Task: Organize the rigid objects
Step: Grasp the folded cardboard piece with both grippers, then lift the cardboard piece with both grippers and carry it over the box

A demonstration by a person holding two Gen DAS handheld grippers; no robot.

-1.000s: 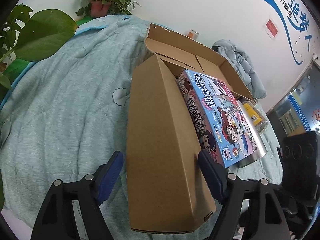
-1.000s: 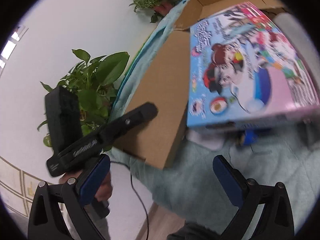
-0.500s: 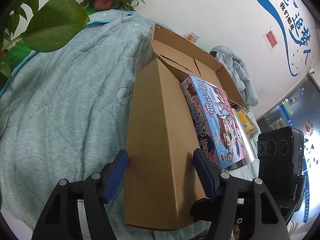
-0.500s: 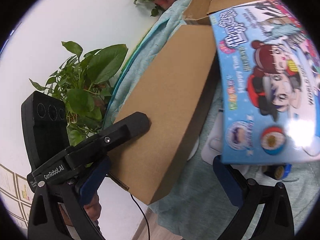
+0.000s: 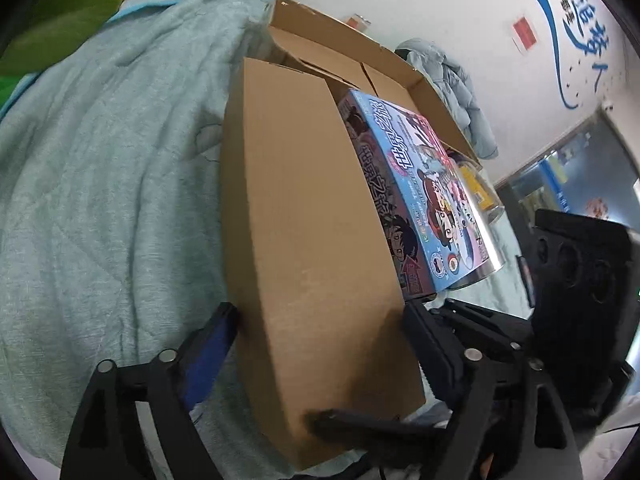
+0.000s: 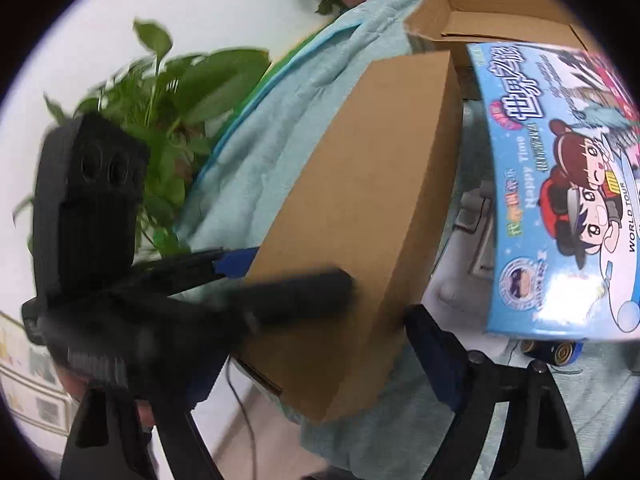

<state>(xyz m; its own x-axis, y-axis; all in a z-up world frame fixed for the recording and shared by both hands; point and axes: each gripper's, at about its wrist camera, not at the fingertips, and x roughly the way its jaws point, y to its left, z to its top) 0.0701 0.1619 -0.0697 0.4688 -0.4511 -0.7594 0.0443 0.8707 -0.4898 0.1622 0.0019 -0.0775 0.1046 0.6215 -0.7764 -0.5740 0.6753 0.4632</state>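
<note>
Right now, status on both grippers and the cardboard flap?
Left gripper straddling the cardboard flap, fingers at its edges, grip unconfirmed. Right gripper open, alongside. Blue game box propped beside flap, over batteries.

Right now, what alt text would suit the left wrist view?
The left tongs straddle the near end of a long plain brown cardboard box lying on a pale green quilt. A blue cartoon-printed game box leans beside it, and the black right tongs crowd in at lower right.

Left gripper (image 5: 320,332) matte black, angular arms, round silver screws, blue pads on its fingers (image 5: 208,344), right gripper (image 6: 316,344) alike, dark blue pads, black camera block with round lenses, thin black cable
</note>
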